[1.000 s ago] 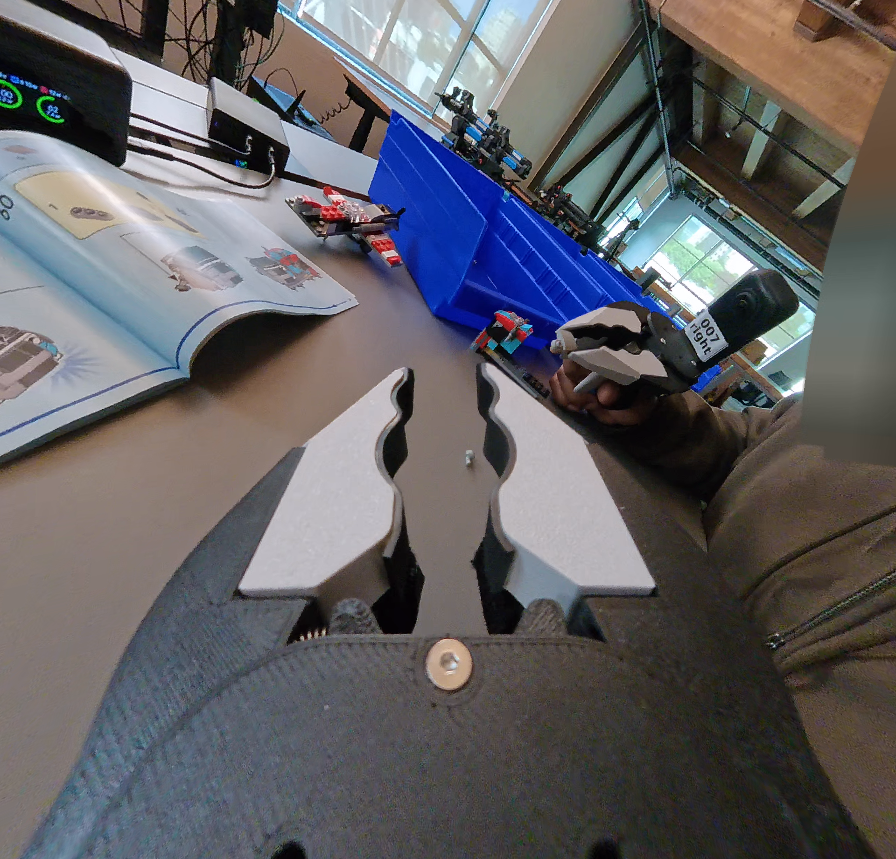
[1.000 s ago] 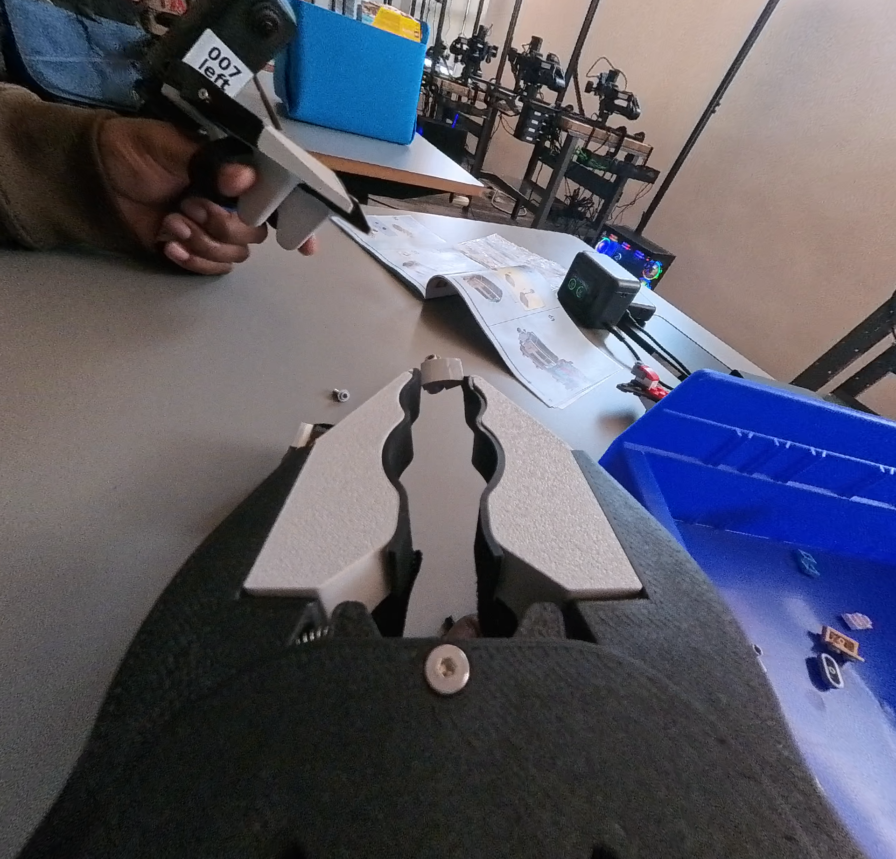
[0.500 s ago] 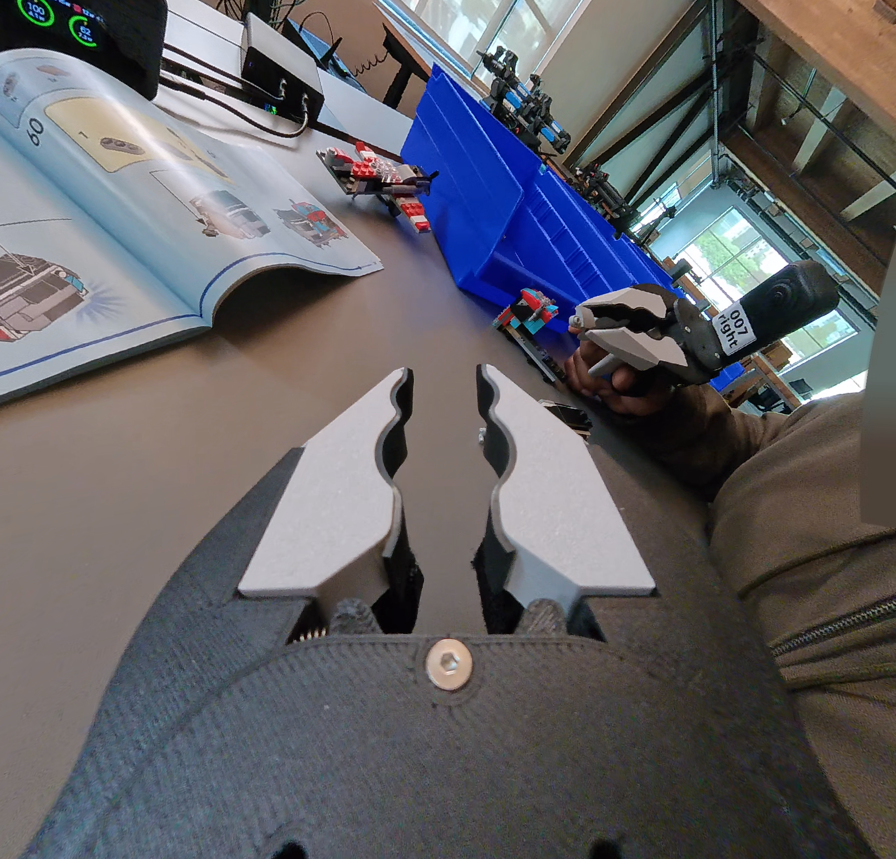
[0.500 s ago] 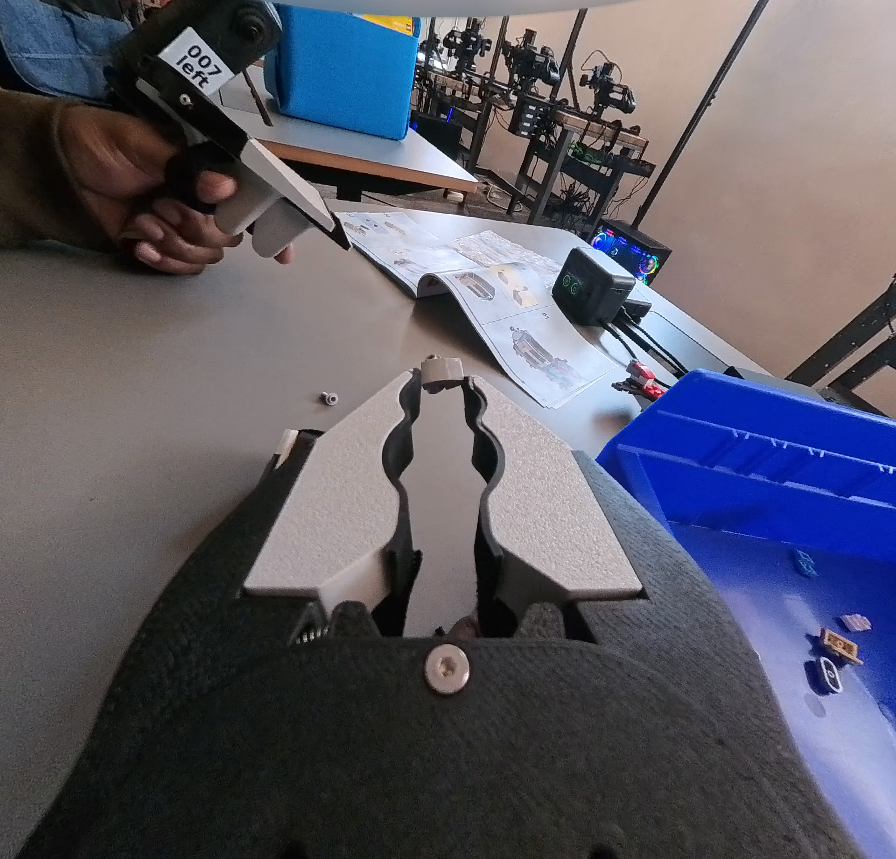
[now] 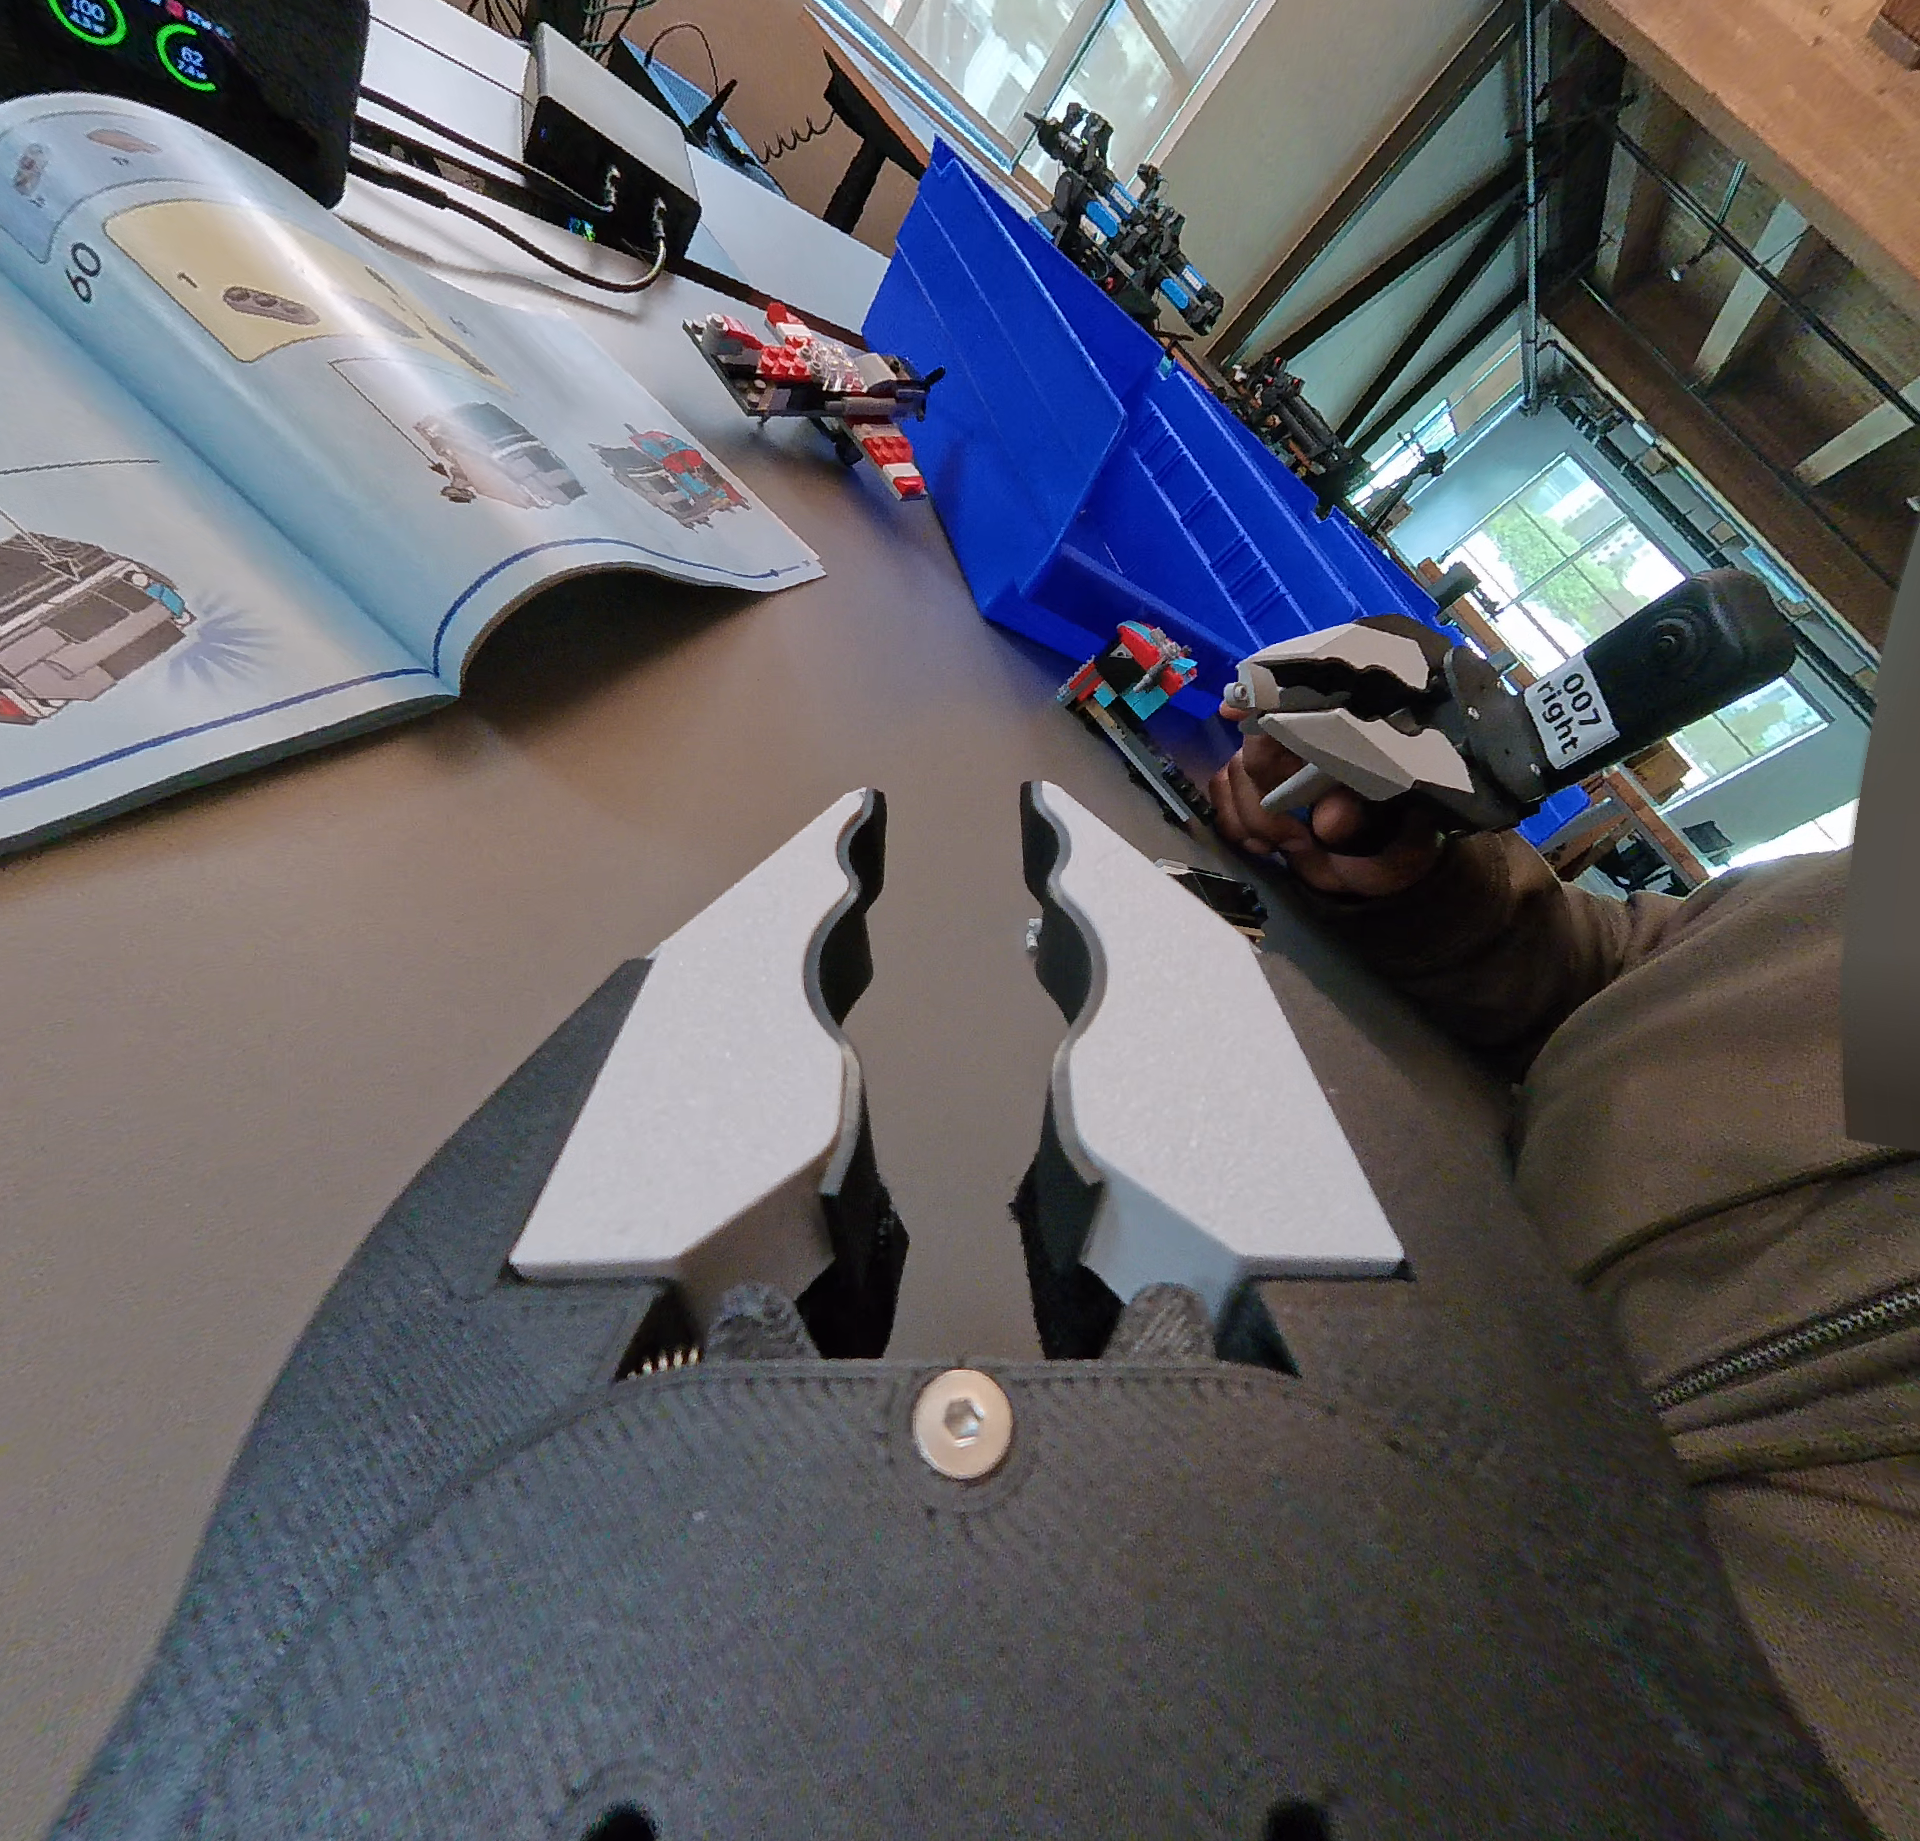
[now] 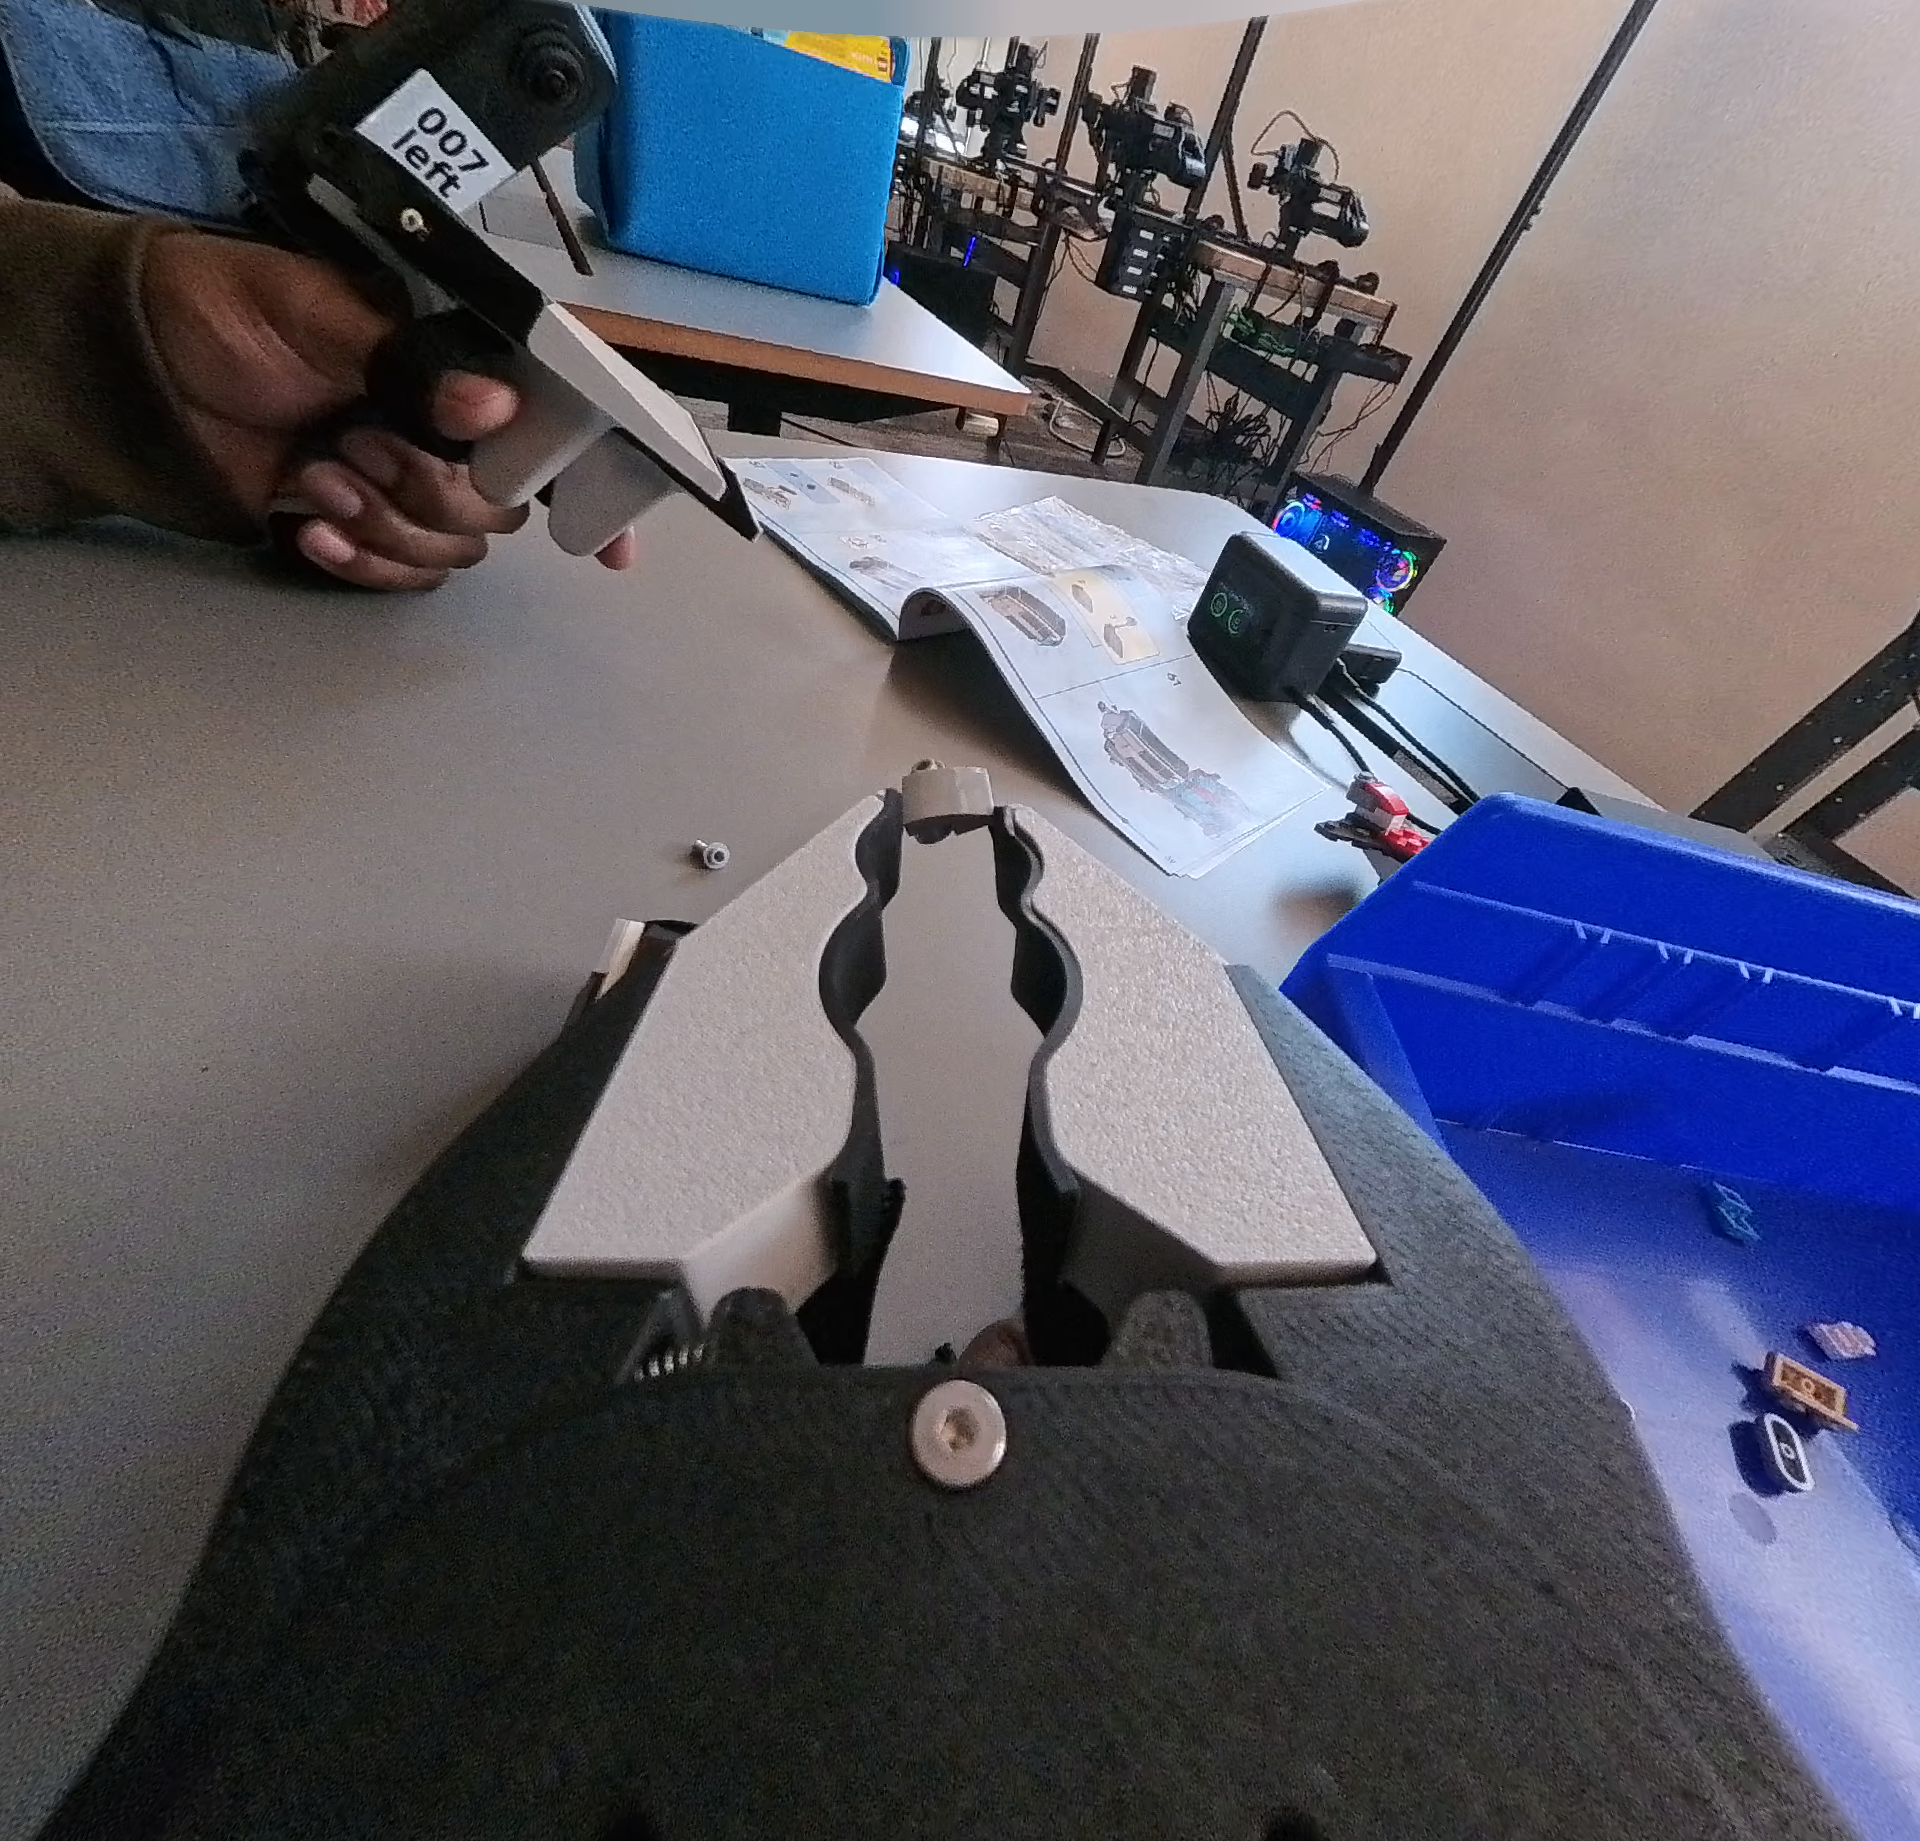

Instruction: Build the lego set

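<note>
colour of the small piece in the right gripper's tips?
Grey small piece, pinched at the right gripper tips; clearest in the right wrist view.

My booklet (image 5: 260, 420) runs off at nine o'clock; tiny grey stud (image 6: 711, 854) and bin pieces (image 6: 1803, 1386) too small to identify.

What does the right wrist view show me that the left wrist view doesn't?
Only the right wrist view: the bin's inside with loose small pieces, and the right tongs pinching a small grey brick piece seen close up.

Only the left wrist view: the small red, black and teal brick model beside the bin, and the left tongs open and empty.

Both: open instruction booklet, blue bin, red and grey brick model, black display box.
</note>
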